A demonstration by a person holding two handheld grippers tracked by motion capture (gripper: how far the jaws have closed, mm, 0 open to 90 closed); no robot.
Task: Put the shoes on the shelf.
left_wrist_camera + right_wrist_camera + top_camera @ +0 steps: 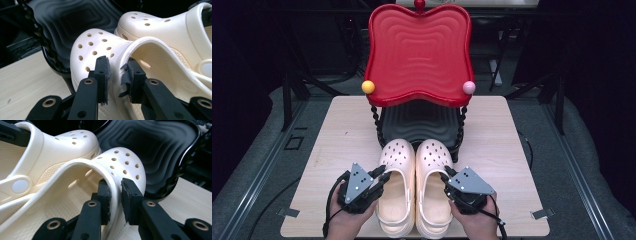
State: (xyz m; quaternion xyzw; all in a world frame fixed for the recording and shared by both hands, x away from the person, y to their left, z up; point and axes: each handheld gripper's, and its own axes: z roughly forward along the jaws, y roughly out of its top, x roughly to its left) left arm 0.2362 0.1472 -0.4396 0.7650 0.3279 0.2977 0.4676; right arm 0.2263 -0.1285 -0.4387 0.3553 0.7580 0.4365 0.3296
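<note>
High view: red tray above clogs

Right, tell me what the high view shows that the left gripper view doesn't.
High view alone: the red upper tray with its yellow ball and pink ball, both hands, the right gripper on the right clog, the whole table.
Left gripper view alone: the left gripper with one jaw outside and one inside the left clog's side wall.
Both: the two cream clogs, the black lower tray, the wooden tabletop.
</note>
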